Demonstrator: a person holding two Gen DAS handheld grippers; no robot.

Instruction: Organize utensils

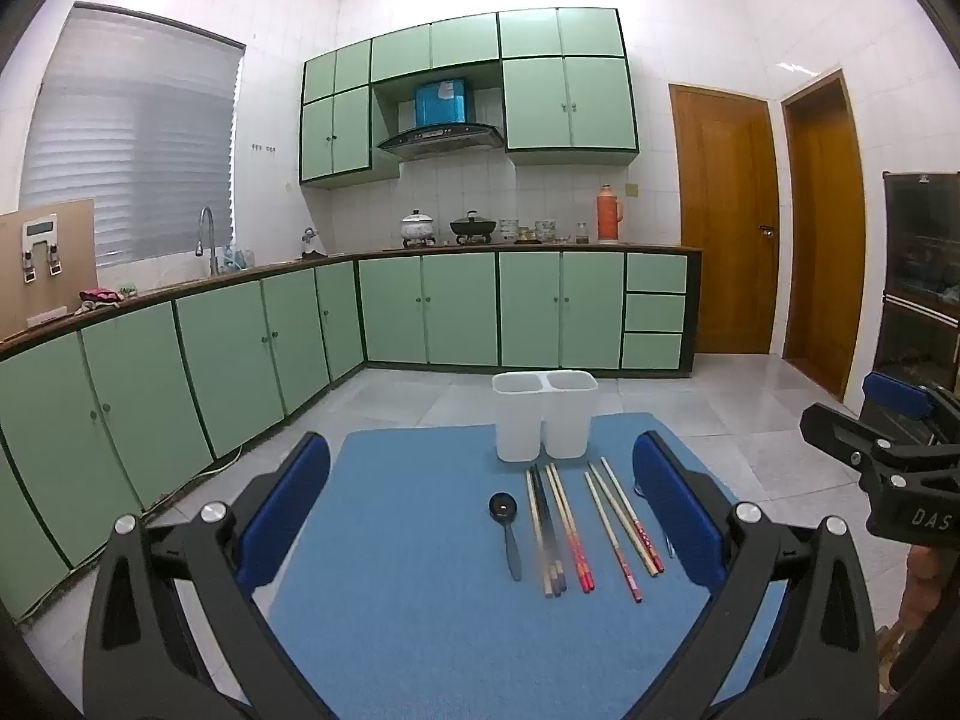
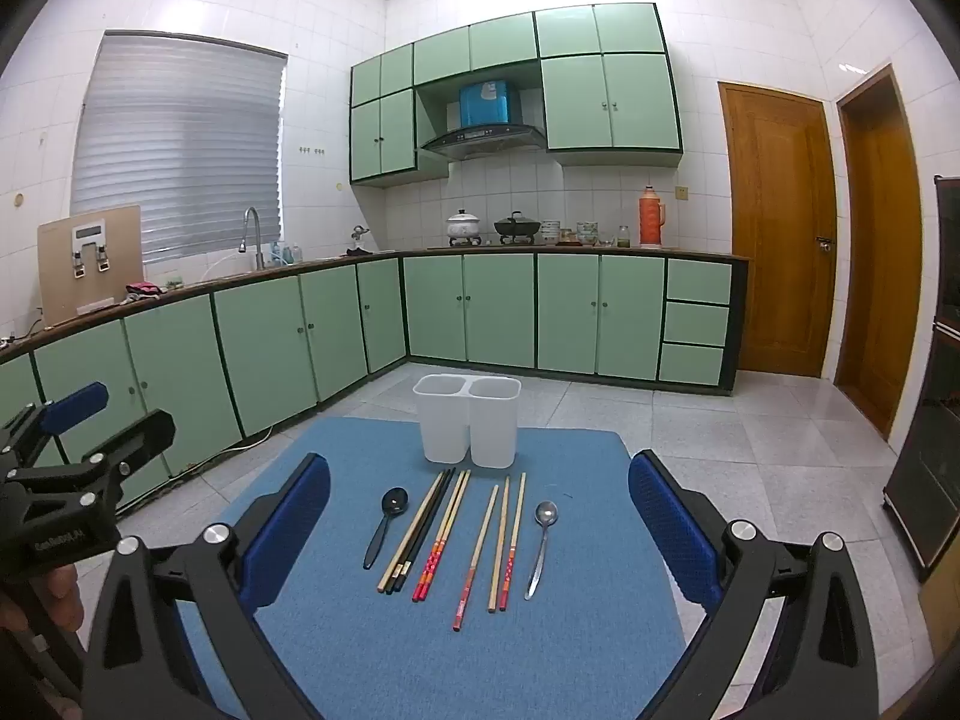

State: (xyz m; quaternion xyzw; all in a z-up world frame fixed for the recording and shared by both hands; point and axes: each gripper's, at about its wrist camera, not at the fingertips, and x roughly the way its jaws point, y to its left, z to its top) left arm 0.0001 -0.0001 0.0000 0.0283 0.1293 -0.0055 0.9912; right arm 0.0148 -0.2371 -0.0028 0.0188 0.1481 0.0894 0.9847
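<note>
Scene: home kitchen w/ green cabinets (image 2: 270,348); a blue mat (image 2: 468,648) in the foreground holds the utensils, floor tiles around it.

Left gripper (image 1: 480,516): 1, hovering above the mat's near half, jaws wide apart, nothing between the blue pads (image 1: 288,510). Also seen from the right wrist cam at far left (image 2: 90,426), off the mat's edge.

Right gripper (image 2: 480,516): 1, same pose over the mat, jaws spread wide, holding nothing. Shows in the left wrist cam at far right (image 1: 870,426).

Holder (image 2: 468,420): 1 white plastic caddy, 2 compartments side by side, upright at the mat's far edge. Both look to have nothing in them, as far as the rims show.

Chopsticks (image 2: 444,534): 8 sticks counted in the right wrist view, lying flat just in front of the holder, roughly parallel, handles toward the cams. From the left: 3 close together (light wood and dark), 2 w/ red patterned ends touching each other (image 2: 435,552), then 3 more, spaced apart, red-patterned near the ends (image 2: 501,546).

Spoons: 2. Black spoon (image 2: 384,525) left of the chopsticks, bowl toward the holder; metal spoon (image 2: 540,546) right of them, same way round. In the left wrist view the metal one is mostly hidden behind the right-hand pad.

Counter, bkgd: 2 pots on the stove (image 2: 486,228), 1 orange thermos (image 2: 651,216), 1 faucet (image 2: 252,234). 2 wooden doors (image 2: 780,228) at right.
</note>
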